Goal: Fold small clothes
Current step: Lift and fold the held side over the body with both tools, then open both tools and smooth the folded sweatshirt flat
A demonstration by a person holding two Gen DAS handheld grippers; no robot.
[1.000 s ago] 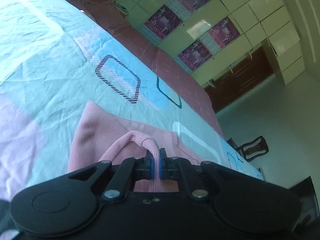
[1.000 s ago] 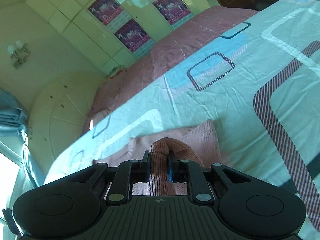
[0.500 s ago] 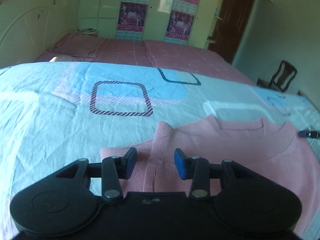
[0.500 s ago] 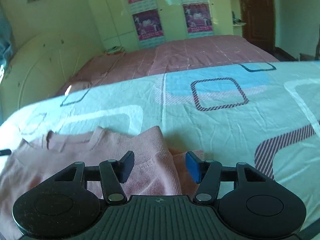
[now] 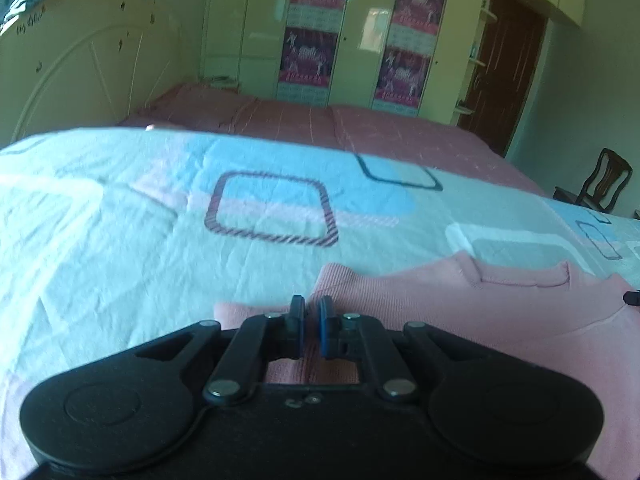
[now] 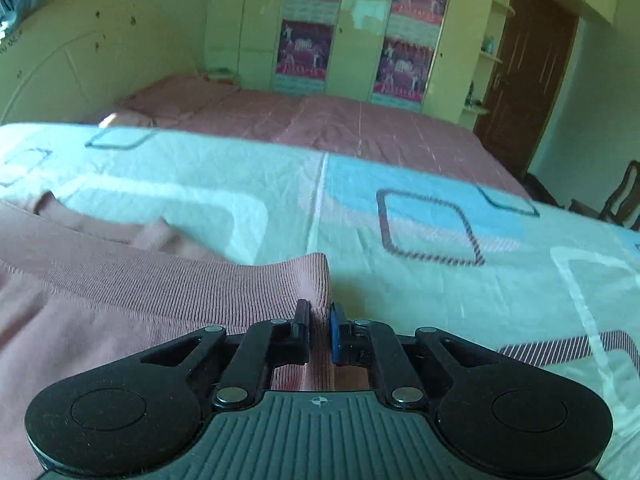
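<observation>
Sweater (image 5: 460, 320): lying flat on the bed (image 5: 120, 240), soft, light, limp.
Left claw (image 5: 311, 316): narrowing, seemingly pinching the sleeve fold.
Right claw (image 6: 319, 320): gripping the ribbed edge.
Hold: taking folded edges, not loose middle.

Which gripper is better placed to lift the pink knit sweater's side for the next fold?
Right, probably. The right gripper visibly pinches the pink knit sweater's folded ribbed edge. The left gripper is nearly shut over the sweater, but whether it holds fabric is unclear.
</observation>
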